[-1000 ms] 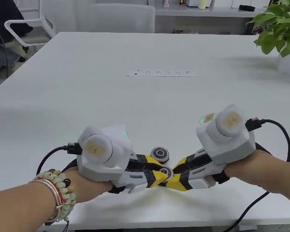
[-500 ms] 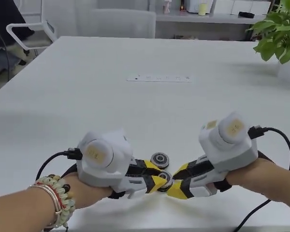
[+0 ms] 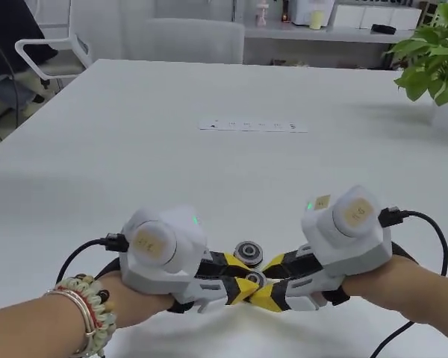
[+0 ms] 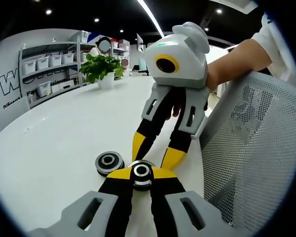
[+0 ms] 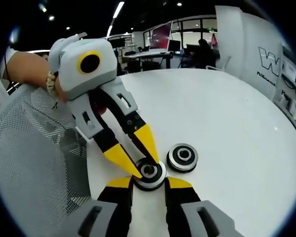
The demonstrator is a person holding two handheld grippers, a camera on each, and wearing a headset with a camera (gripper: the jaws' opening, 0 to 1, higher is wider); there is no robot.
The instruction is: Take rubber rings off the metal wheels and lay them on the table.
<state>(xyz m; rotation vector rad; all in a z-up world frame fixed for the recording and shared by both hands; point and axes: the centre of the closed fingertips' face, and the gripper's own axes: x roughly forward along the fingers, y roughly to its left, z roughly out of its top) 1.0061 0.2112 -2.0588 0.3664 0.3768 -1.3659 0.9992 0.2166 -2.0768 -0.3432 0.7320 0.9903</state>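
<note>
The gripped wheel [image 3: 254, 280] sits right where the two sets of tips meet, down on the white table [image 3: 209, 171]. It is a small silver disc with a bearing hub in the middle and a black rubber ring [image 4: 141, 183] around its rim. It lies flat with its axle pointing straight up off the table; being round, it has no long side to speak of.

My left gripper [image 3: 243, 277] comes in from the left with its yellow tips pressed to either side of the wheel [image 4: 141, 174], so I read it as clamped on the rim. My right gripper [image 3: 267, 280] comes in from the opposite side, its tips also closed against the wheel [image 5: 149, 173]. The two tongs point at each other, both lying low and nearly level over the table. My hands hold them from behind; the left wrist [image 3: 86, 302] wears beaded bracelets.

A second wheel [image 3: 248, 253] of the same look lies flat just beyond the tips, beside the gripped one. From the left gripper it is to the left of the tips [image 4: 109, 162]; from the right gripper, to the right [image 5: 182, 157]. A mesh chair back [image 4: 246, 148] stands at the near edge.
</note>
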